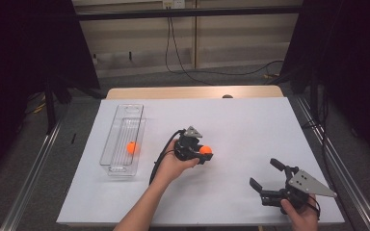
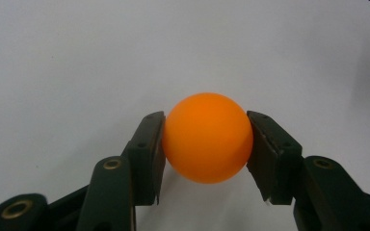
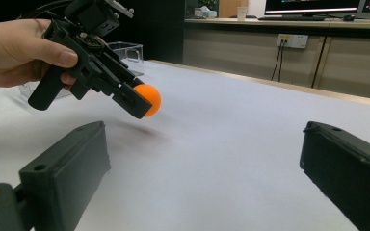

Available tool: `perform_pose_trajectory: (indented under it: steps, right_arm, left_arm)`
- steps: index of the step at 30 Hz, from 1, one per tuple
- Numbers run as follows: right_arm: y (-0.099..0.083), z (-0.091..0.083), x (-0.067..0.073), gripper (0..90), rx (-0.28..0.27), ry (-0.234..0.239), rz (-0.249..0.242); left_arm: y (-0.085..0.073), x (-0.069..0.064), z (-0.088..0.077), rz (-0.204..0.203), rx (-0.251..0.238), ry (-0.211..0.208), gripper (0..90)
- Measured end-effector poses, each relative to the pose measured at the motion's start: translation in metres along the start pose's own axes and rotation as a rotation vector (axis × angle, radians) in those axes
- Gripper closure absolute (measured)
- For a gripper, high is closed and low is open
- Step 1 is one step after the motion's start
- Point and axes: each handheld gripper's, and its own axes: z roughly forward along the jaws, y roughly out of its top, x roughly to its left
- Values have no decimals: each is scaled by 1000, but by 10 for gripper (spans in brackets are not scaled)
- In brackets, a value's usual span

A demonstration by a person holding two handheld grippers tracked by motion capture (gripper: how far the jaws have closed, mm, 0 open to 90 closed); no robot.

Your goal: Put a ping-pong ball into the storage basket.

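My left gripper [image 1: 203, 153] is clamped on an orange ball [image 2: 207, 137], one pad pressing each side at about the ball's widest line, and the right gripper view shows the ball [image 3: 148, 100] lifted clear of the white tabletop [image 1: 231, 125] with its shadow underneath. I have it near the middle of the tabletop, well in from every edge. I judge this to be the carry step: the pick is done and the ball has yet to go anywhere. Toward the left edge lies a clear plastic tray [image 1: 118, 168] with a second orange ball [image 1: 132, 147] already inside, so the likely next move is to swing left over the tray's rim, lower, and only then let go, since a ball this light and round would bounce or roll if dropped from height. My right gripper [image 1: 269, 179] rests near the front right corner, jaws spread wide, holding nothing.
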Motion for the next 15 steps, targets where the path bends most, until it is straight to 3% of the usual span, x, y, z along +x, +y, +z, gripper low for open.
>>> perform_pose_trajectory:
  steps: [15]
  right_arm:
    - [0, 0, -1, 27, 1, -1, 0]
  left_arm:
    - [-5, 4, -4, -9, 18, 9, 509]
